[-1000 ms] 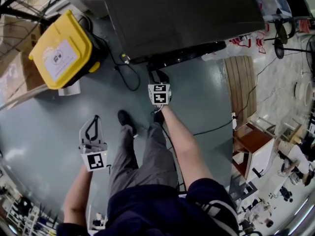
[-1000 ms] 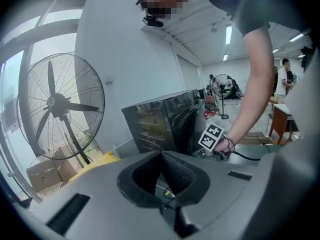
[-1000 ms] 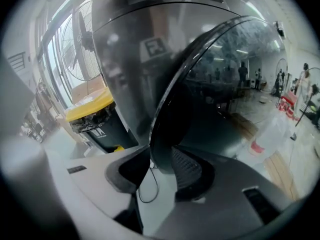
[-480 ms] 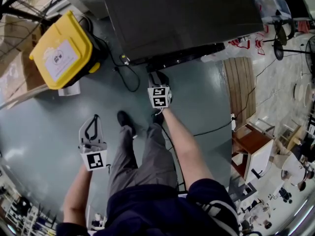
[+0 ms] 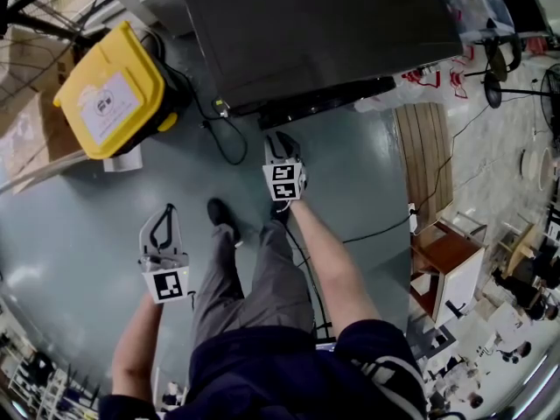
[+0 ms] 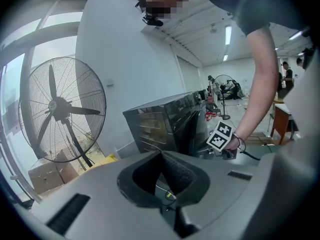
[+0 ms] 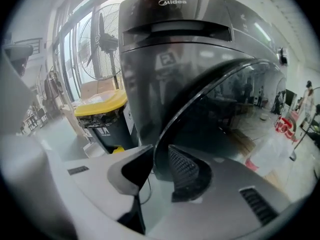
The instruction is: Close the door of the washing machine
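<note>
Dark grey washer (image 5: 315,33) fills the far middle of the head view. Its door (image 5: 328,101) stands open along the front edge and reaches out to the right over the grey-green floor (image 5: 87,199).

The right hand-held gripper (image 5: 282,140) sits at the door's left end, just near of the washer's front. In the right gripper view the door's curved rim runs down between the jaws, which have just been closing. The gap is narrow: the left tip touches the rim and the ribbed right pad (image 7: 182,166) lies against the door's dark inner face, so the grip looks set on the rim.

The left hand-held gripper (image 5: 164,221) is held well apart from the washer, near and to the left, over the floor. Its jaws meet at the tips with nothing between them.

A yellow-lidded bin (image 5: 109,90) stands just beside the washer's left side. A black cable (image 5: 229,143) loops on the floor between the bin and the right hand-held gripper. On the right, wood planks (image 5: 426,160) lie on the floor near the door's right end but apart from it. A strip of floor runs between the planks and the person's right arm.

The person's shoe (image 5: 223,213) is planted just near of the right hand-held gripper, between the two arms. In the left gripper view a standing fan (image 6: 60,109) rises left of the washer.
</note>
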